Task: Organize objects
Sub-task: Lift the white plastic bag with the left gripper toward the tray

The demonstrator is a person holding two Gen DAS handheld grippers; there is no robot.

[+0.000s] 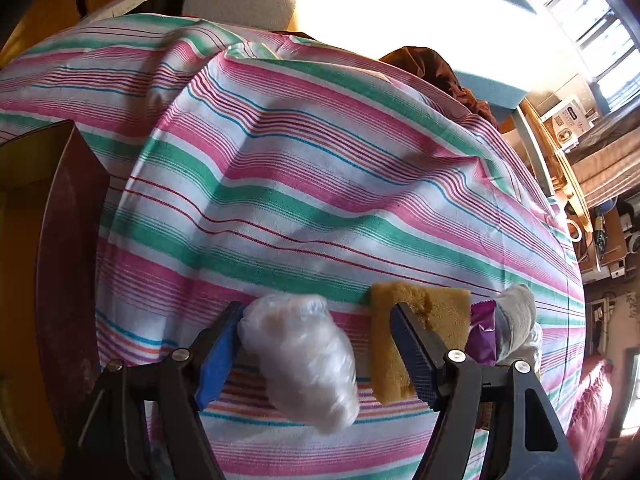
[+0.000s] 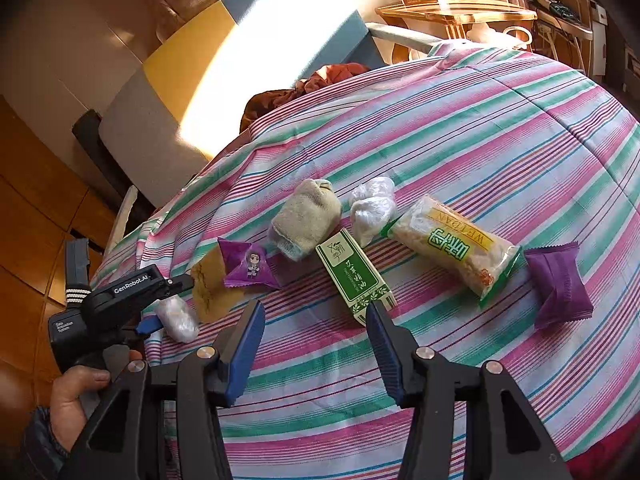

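Observation:
On the striped cloth (image 1: 304,168) lie several small items. My left gripper (image 1: 316,316) is open, with a clear plastic-wrapped lump (image 1: 300,360) between its fingers, touching the left one. A yellow sponge (image 1: 424,312) lies behind the right finger, with a purple packet (image 1: 482,332) and a rolled beige sock (image 1: 516,316) beside it. My right gripper (image 2: 316,312) is open and empty, just short of a green box (image 2: 352,276). Beyond lie the sock (image 2: 308,216), a purple character packet (image 2: 250,268), a crumpled plastic bag (image 2: 372,208), a snack pack (image 2: 456,248) and a purple pouch (image 2: 560,284). The left gripper (image 2: 164,300) shows at the left.
A dark brown box (image 1: 60,240) stands at the cloth's left edge. A brown garment (image 2: 304,88) lies at the far edge. A grey, yellow and blue cushioned seat (image 2: 224,64) is behind. A wooden rack (image 2: 456,16) with clutter is at the far right.

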